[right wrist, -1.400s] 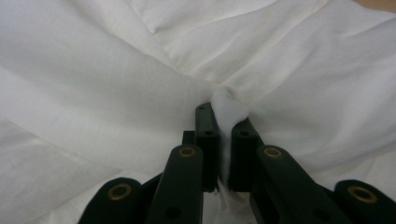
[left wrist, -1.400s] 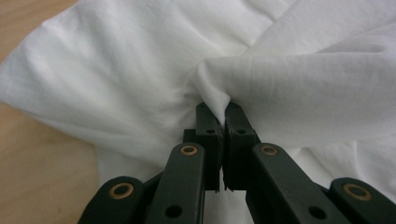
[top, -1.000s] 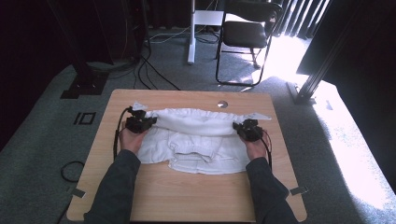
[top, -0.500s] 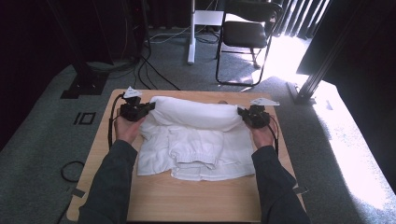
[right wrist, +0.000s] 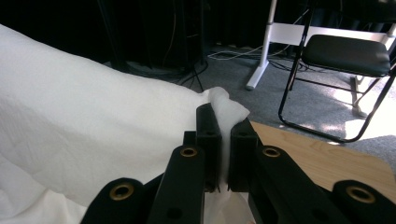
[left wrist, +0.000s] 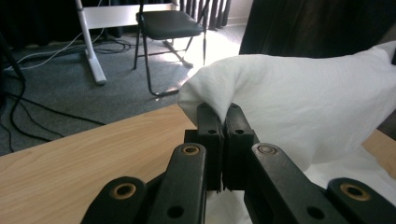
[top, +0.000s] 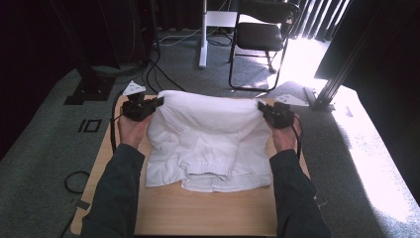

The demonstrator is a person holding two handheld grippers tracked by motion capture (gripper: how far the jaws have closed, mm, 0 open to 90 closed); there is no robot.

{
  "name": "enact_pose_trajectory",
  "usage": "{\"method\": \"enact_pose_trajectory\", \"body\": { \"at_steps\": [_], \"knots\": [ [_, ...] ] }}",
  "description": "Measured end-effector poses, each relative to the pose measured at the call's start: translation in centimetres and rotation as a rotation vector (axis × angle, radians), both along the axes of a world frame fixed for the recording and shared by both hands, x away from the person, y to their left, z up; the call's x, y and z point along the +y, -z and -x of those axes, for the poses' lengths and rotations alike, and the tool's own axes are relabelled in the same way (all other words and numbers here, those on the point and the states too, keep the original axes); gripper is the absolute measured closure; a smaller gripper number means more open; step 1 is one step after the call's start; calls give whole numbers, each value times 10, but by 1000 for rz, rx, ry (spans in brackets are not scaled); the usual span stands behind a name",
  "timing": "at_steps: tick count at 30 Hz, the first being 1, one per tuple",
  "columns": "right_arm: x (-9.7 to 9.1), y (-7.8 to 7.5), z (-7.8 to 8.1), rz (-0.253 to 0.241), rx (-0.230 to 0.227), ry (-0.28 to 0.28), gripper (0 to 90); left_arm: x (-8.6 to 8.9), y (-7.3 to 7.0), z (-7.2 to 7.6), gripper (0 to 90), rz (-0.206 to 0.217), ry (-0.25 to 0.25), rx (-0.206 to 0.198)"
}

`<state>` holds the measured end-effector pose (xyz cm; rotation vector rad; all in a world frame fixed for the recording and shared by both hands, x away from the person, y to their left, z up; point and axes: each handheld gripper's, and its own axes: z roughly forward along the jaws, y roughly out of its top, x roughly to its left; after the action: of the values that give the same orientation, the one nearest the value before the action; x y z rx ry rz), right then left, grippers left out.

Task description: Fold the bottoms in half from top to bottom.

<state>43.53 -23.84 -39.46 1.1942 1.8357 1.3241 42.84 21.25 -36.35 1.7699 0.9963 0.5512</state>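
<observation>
A white garment (top: 210, 139) hangs between my two grippers above the wooden table (top: 208, 213), its lower part with an elastic waistband still resting on the wood. My left gripper (top: 154, 103) is shut on the garment's upper left corner (left wrist: 205, 88); the cloth runs down between the closed jaws in the left gripper view (left wrist: 223, 116). My right gripper (top: 261, 108) is shut on the upper right corner (right wrist: 224, 105), with a fold of cloth pinched between its jaws (right wrist: 224, 126). Both hands are raised over the table's far half.
A black folding chair (top: 262, 34) and a white stand leg (top: 203, 34) sit on the grey carpet beyond the table. Cables (top: 163, 69) trail on the floor at the far left. A dark metal post (top: 341, 74) stands at the far right.
Both grippers have risen and moved toward the table's far edge with the garment's corners, lifting its top edge off the table so the cloth now drapes down.
</observation>
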Motion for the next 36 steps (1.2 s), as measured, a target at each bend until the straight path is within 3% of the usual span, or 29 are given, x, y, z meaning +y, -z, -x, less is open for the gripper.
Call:
{"method": "enact_pose_trajectory", "body": {
  "at_steps": [3, 8, 10, 13, 18, 20, 22, 23, 25, 27, 29, 31, 33, 36],
  "knots": [
    [-5, 6, 12, -10, 4, -20, 861, 2, 6, 15, 892, 19, 27, -4],
    [-11, 24, 38, 0, 10, -46, 860, 1, 23, 47, 891, -12, 73, -15],
    [-13, 34, 48, -14, 26, -57, 859, 3, 35, 63, 891, -8, 86, -10],
    [-12, 56, 69, 11, 45, -71, 858, 4, 60, 82, 890, -24, 98, 16],
    [-11, 91, 95, 9, 97, -90, 856, 9, 99, 104, 888, -1, 127, 95],
    [-12, 103, 107, -2, 117, -90, 854, 10, 113, 113, 885, -26, 136, 122],
    [-11, 113, 115, -5, 144, -95, 852, 12, 128, 117, 882, -3, 136, 177],
    [-9, 118, 118, 4, 160, -100, 849, 12, 133, 118, 877, -12, 135, 191],
    [-7, 123, 123, 38, 179, -111, 814, 12, 140, 119, 784, -10, 158, 230],
    [-5, 120, 126, 67, 173, -110, 665, 11, 134, 121, 630, -44, 133, 188],
    [-6, 111, 126, 61, 143, -95, 510, 11, 119, 122, 548, -26, 131, 143],
    [-7, 94, 121, 47, 101, -70, 450, 11, 105, 118, 497, -10, 127, 112],
    [-5, 83, 113, 39, 97, -68, 418, 7, 92, 110, 486, 8, 118, 81],
    [7, 76, 98, 65, 97, -77, 408, -5, 83, 95, 482, 0, 113, 79]
  ]
}}
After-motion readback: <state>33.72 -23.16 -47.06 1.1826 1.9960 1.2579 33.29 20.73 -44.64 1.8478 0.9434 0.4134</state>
